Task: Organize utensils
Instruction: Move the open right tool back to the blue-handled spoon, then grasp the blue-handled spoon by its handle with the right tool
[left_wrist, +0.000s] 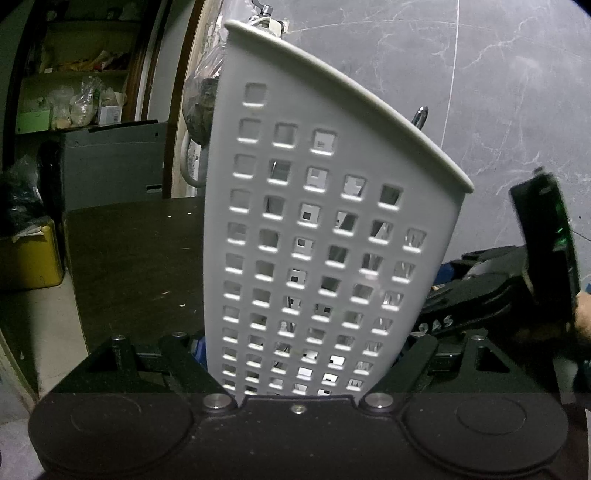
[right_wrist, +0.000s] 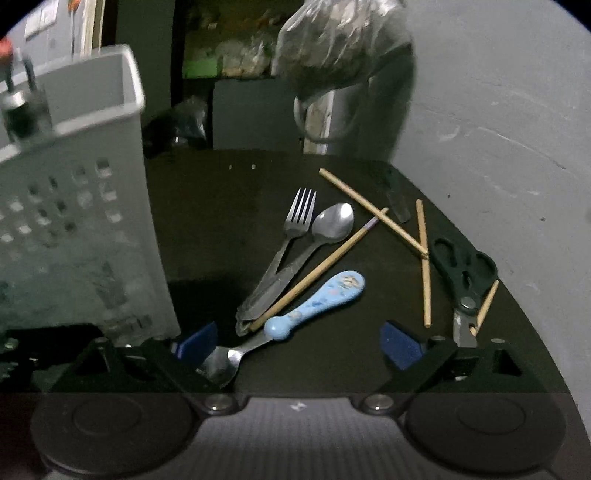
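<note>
A white perforated utensil holder (left_wrist: 314, 229) leans between the fingers of my left gripper (left_wrist: 306, 354), which is shut on its lower part; a metal tip (left_wrist: 421, 116) pokes above its rim. In the right wrist view the same holder (right_wrist: 74, 221) stands at the left. My right gripper (right_wrist: 299, 349) hangs open just above the dark table (right_wrist: 221, 221). A blue-handled spoon (right_wrist: 321, 295) lies between its blue pads (right_wrist: 400, 349), the bowl (right_wrist: 221, 363) by the left pad. Beyond it lie a fork (right_wrist: 291, 229), a steel spoon (right_wrist: 328, 225) and several wooden chopsticks (right_wrist: 373, 212).
Black-handled scissors (right_wrist: 465, 273) lie at the right near the table's curved edge, and a dark knife (right_wrist: 397, 199) lies farther back. A grey marbled wall (right_wrist: 498, 147) bounds the right side. A plastic bag (right_wrist: 343, 48) hangs behind the table. Cluttered shelves (left_wrist: 74, 92) stand beyond.
</note>
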